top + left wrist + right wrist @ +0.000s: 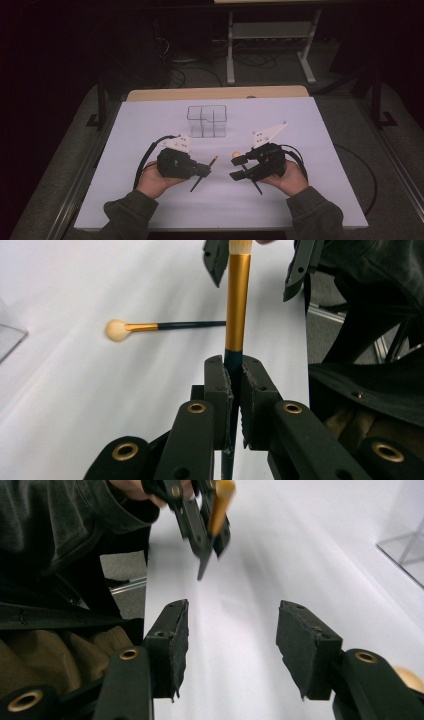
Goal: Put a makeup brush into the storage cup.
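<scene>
At the lower left of the high view we are holding the left hand-held gripper (204, 171) clenched on a makeup brush (204, 174), its pads pinching the dark handle just below the gold ferrule (237, 295); the brush is pointing toward the frame's centre, lifted off the white surface (150, 125). In the upper middle the clear divided organizer (207, 120) is standing well apart from both tools. Right of centre, the right hand-held gripper (239, 167) is released, its jaws standing apart with nothing between them. A second brush (150, 327) with a round pale head is lying flat on the surface just beside it. To do this step well, we judge we should be keeping the left grip firm and level, and lining the open right jaws squarely across the lying brush's handle before closing.
</scene>
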Available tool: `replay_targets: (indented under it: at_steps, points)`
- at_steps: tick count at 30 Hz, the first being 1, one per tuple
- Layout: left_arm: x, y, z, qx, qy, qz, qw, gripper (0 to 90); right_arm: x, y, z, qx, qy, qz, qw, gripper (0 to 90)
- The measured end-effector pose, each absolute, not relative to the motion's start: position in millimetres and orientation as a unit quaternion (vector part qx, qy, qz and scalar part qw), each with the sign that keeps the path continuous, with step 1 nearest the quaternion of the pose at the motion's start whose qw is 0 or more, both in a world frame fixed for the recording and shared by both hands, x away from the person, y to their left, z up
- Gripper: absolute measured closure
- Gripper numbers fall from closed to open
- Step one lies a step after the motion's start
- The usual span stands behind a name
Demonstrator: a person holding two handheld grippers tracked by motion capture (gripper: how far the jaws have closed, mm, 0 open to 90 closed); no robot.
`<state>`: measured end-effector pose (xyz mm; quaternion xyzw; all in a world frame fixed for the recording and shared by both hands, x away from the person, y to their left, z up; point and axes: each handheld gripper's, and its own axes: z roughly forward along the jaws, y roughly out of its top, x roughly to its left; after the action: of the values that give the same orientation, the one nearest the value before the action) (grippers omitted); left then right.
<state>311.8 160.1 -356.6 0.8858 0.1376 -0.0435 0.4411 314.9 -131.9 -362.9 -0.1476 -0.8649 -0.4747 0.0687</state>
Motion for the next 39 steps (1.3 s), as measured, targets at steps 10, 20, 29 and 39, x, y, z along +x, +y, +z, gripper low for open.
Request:
replay_targets:
  at_steps: [10, 20, 29, 39]
  points:
    - [327, 171, -355, 0.872, 0.164, -0.05, 0.459, 83.4, 311, -159, -373, -0.178, -0.858, -0.479, 0.049, 43.0]
    - [338, 180, -349, 0.862, 0.179, -0.047, 0.471, 83.4, 310, -179, -384, -0.212, -0.849, -0.482, 0.04, 38.2]
    - [349, 184, -342, 0.859, 0.182, -0.041, 0.476, 83.4, 308, -192, -396, -0.236, -0.847, -0.476, 0.032, 33.3]
    - [359, 187, -338, 0.858, 0.186, -0.036, 0.477, 83.4, 306, -201, -403, -0.25, -0.844, -0.475, 0.023, 28.9]
